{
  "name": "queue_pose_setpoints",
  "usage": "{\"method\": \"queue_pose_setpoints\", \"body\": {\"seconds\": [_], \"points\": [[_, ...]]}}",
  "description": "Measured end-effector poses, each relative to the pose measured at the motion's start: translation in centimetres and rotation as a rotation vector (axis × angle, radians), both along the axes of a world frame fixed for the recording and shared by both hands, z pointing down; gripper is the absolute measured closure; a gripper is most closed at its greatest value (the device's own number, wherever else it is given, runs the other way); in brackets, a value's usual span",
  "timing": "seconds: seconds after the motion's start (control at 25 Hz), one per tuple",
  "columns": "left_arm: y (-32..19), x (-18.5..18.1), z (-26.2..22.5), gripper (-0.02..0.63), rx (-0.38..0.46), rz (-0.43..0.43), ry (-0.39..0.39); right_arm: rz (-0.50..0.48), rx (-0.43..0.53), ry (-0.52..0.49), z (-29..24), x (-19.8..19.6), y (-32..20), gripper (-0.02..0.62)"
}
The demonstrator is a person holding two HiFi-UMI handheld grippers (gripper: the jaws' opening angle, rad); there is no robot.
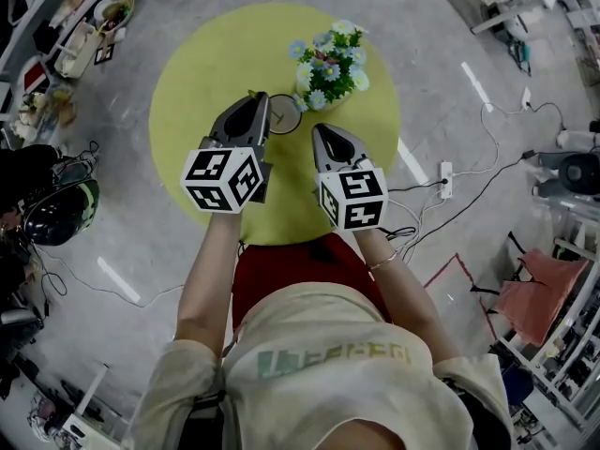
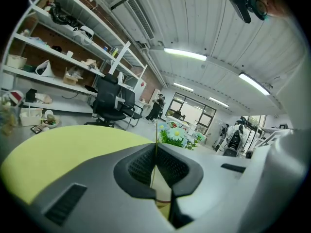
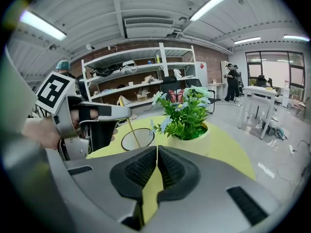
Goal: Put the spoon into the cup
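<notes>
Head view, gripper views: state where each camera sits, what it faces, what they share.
Head view: on head, facing down at table; forearms, left gripper, right gripper show.
Left gripper view: on that gripper, facing flowers; its shut jaws pinch spoon.
Right gripper view: on that gripper, facing cup; a hand shows.
All share flowers.

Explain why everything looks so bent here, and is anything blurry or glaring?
Head view: the wide lens bows the floor round the yellow table, and the edges are dark. Left gripper view: the shelves curve; the left gripper, shut on the spoon, looks soft near the lens. Right gripper view: the ceiling lights glare, and the corners are black.
</notes>
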State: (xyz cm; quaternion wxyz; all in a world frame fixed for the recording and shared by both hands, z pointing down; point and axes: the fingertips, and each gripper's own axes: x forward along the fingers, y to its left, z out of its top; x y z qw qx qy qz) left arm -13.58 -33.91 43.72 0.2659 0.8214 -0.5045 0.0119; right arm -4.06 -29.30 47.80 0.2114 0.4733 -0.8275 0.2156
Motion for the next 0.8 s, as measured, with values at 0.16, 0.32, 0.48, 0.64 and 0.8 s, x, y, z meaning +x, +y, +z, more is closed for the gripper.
{"method": "queue_pose_setpoints", "body": {"seconds": [0.16, 0.32, 0.48, 0.64, 0.8], "points": [[-0.2, 0.1, 0.6, 0.583, -0.01, 0.004, 0.002, 0.002, -0.011, 0.0, 0.6, -0.1, -0.3, 0.558], [-0.4, -0.1, 1.0, 0.583, -0.018, 0.0, 0.009, 0.002, -0.019, -0.002, 0.9, -0.3, -0.5, 0.558], [-0.6, -0.1, 1.2, 0.583, -0.018, 0.0, 0.015, 0.002, -0.028, 0.001, 1.3, -0.2, -0.4, 0.558], [-0.7, -0.2, 1.3, 0.581, -0.019, 0.003, 0.015, 0.007, -0.037, 0.006, 1.5, 0.0, -0.3, 0.558], [-1.1, -0.3, 1.7, 0.581, -0.03, -0.003, 0.022, 0.006, -0.04, 0.013, 1.7, 0.2, -0.4, 0.558]]}}
